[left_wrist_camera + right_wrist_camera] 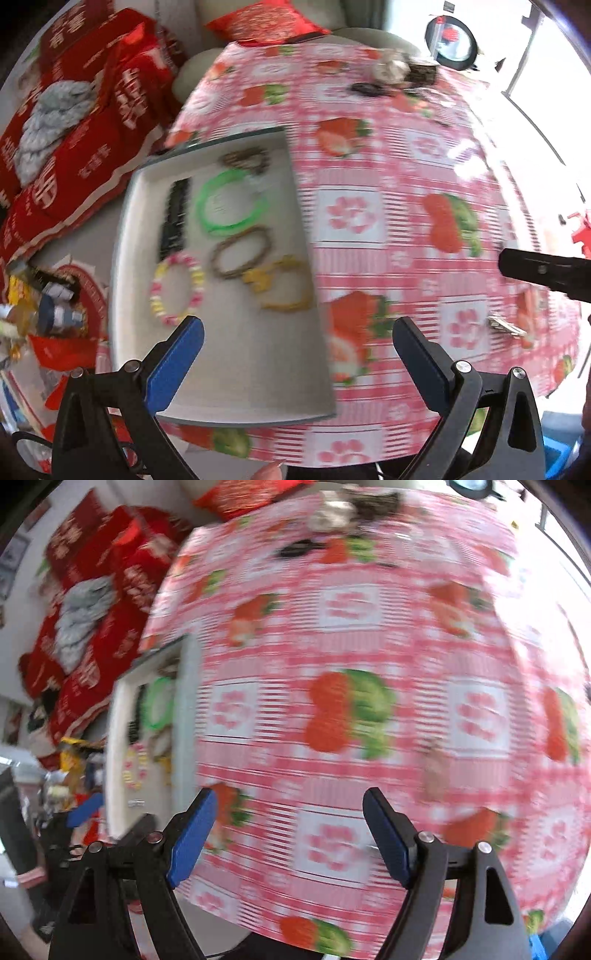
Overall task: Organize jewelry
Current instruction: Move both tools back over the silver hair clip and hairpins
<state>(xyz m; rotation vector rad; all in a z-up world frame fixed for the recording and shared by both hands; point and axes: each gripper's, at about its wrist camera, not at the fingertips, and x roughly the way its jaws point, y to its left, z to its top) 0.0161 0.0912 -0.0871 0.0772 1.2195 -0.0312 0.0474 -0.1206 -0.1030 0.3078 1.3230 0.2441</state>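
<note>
A grey tray (236, 376) lies on the left of the table and holds a green bangle (231, 203), a brown bead bracelet (240, 253), a pink and yellow bead bracelet (177, 288), a gold bracelet (280, 284), a black strip (174, 218) and a dark bead bracelet (245, 159). My left gripper (297, 332) is open and empty above the tray's near right edge. A small silver piece (506, 326) lies on the cloth to the right. My right gripper (290, 808) is open and empty over the cloth; the tray (186, 716) shows at its left, blurred.
The round table wears a pink strawberry tablecloth (406, 184). Dark items and a crumpled object (391, 70) sit at its far edge. Red packages (92, 122) with a grey cloth (55, 118) are piled to the left. My right gripper's black body (546, 271) shows at right.
</note>
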